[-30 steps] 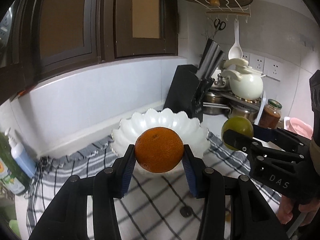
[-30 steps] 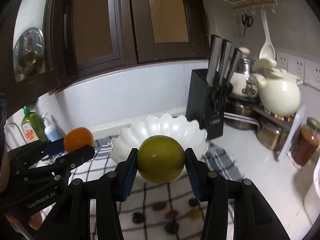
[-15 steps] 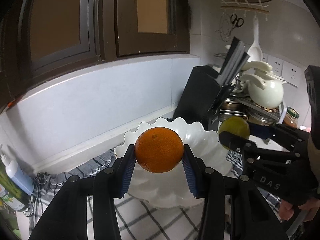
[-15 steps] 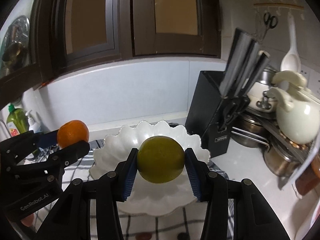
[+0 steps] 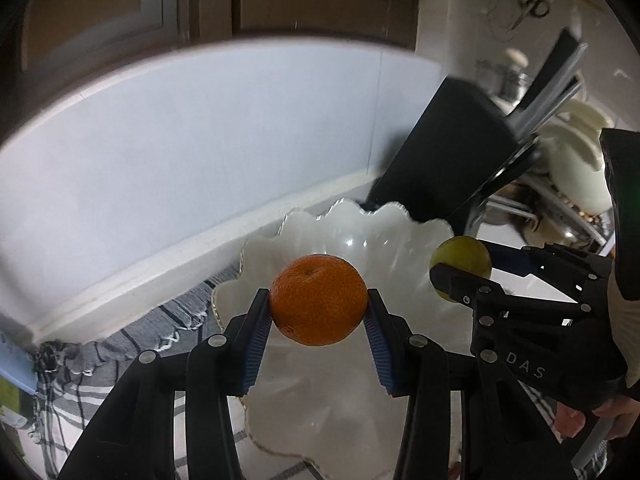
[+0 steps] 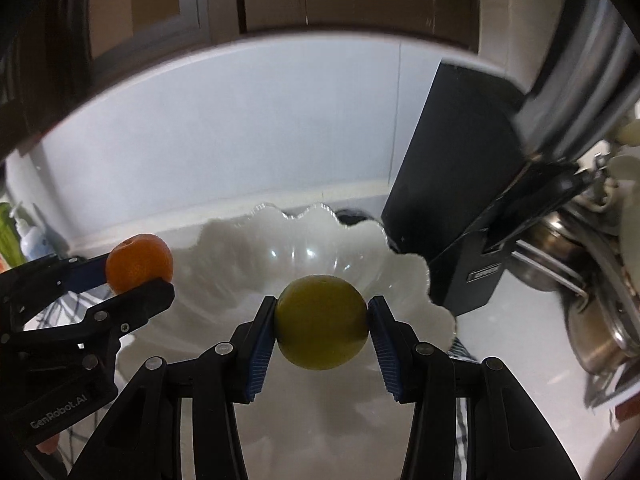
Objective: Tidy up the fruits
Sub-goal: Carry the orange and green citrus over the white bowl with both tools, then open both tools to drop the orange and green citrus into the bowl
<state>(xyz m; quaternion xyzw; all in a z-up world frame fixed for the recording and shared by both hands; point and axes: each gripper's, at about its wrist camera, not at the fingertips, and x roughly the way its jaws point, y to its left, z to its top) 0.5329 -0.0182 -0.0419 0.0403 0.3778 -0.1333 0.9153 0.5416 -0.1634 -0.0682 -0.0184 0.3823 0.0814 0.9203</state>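
L gripper (image 5: 319, 306) clamped on orange (image 5: 319, 299): round, pebbly skin, w/ blue pads pressed on both sides, held above white scalloped bowl (image 5: 404, 224). R gripper (image 6: 322, 322) clamped on smooth yellow-green fruit (image 6: 322, 322), also centred btwn pads, over same bowl. Black knife block (image 6: 452, 208) just behind bowl, right.

A white worktop (image 6: 528, 380) is carrying a striped grey cloth (image 5: 132, 344), with a scalloped white bowl (image 5: 400, 236) sitting on the cloth. A black knife block (image 6: 452, 184) is standing just behind the bowl.
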